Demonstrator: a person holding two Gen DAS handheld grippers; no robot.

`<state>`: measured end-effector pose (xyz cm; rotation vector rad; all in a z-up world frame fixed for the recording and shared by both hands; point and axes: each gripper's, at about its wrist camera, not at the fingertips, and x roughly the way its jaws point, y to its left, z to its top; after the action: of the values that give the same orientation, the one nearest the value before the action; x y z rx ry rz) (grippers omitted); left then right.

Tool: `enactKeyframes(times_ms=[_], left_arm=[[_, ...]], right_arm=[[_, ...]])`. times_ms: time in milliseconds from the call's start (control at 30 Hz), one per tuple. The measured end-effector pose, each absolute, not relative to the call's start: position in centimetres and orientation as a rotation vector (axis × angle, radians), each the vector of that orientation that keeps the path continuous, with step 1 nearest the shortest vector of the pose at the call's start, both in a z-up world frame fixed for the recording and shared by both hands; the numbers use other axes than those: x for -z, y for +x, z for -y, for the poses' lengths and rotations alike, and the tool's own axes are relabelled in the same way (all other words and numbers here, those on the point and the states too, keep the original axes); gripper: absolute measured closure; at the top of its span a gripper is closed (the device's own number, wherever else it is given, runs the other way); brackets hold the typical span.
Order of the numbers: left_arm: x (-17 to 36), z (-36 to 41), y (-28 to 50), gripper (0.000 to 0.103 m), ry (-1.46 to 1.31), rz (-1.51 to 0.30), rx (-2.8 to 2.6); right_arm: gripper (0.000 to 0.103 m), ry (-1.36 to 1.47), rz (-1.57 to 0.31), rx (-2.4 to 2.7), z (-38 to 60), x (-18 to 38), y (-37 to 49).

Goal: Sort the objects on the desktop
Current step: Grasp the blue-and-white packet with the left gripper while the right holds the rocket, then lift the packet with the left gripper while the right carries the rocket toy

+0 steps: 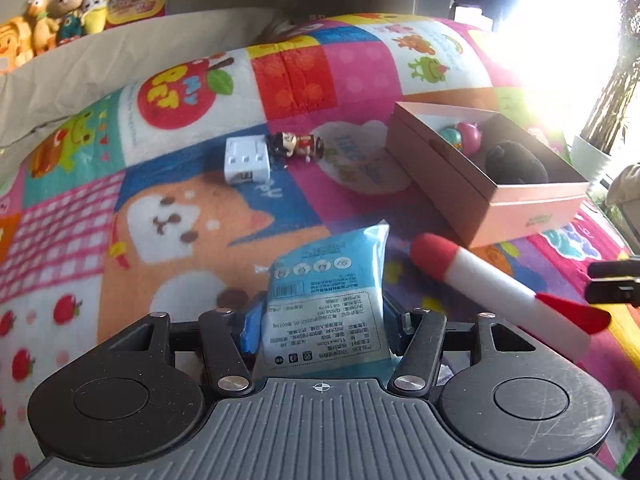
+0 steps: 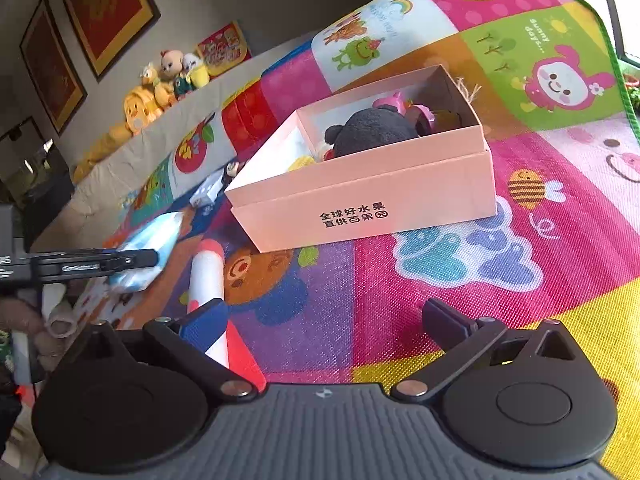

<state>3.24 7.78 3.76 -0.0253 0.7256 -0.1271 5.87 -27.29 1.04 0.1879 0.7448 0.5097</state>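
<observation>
The left tool (image 1: 322,320) is closed on a pale blue sealed packet (image 1: 326,300), most likely wet wipes, with printed text on its back. Its blue pads (image 1: 251,328) press both side edges of the packet, which stands up between them and reaches forward past the fingertips. The packet hangs above a colourful patchwork play mat (image 1: 180,208) printed with cartoon animals.

Just to the right of the held packet a white foam rocket (image 1: 492,284) with a red nose and red fins lies on the mat, nose pointing away from the camera. Beyond it stands an open pink cardboard box (image 1: 472,184) holding a black plush toy (image 1: 516,160) and some pink and teal toys. Further back on the mat, left of the box, a white plug adapter (image 1: 246,160) lies touching a small figurine (image 1: 296,146).

The right tool (image 2: 326,320) hovers over the mat with its jaws spread wide and nothing between them. Its left finger (image 2: 206,322) sits in front of the rocket's tail (image 2: 222,344); whether they touch cannot be told. The pink box (image 2: 368,200) stands ahead of it, well apart. The left tool (image 2: 120,260) with the packet (image 2: 148,252) shows at the left edge of this view.

Plush toys (image 1: 60,16) line a ledge against the wall behind.
</observation>
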Motion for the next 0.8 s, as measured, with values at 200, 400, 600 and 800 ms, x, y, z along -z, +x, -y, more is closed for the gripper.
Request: enactKeyframes(times_ms=[200,400,600,800], left_arm=[[-3.3,-7.8,0.3,0.041,-0.061,-0.718,0.126],[-3.0,-7.2,-0.2,0.029,-0.062,-0.713,0.146],[-2.3,-6.1,0.0,0.022,-0.001,-0.704,0.139],[-2.1,-3.8,0.7,0.024,-0.004,-0.693,0.204]], right_arm=[[0.000,0.043,-0.596,-0.583,22.3,-4.7,5.2],[0.048,-0.162,-0.694,-0.624,15.7,-3.7,6.9],[0.076,-0.165,-0.694,-0.584,17.0,-3.4,5.2],[0.076,-0.104,-0.738,-0.480,22.4,-3.4,2.8]])
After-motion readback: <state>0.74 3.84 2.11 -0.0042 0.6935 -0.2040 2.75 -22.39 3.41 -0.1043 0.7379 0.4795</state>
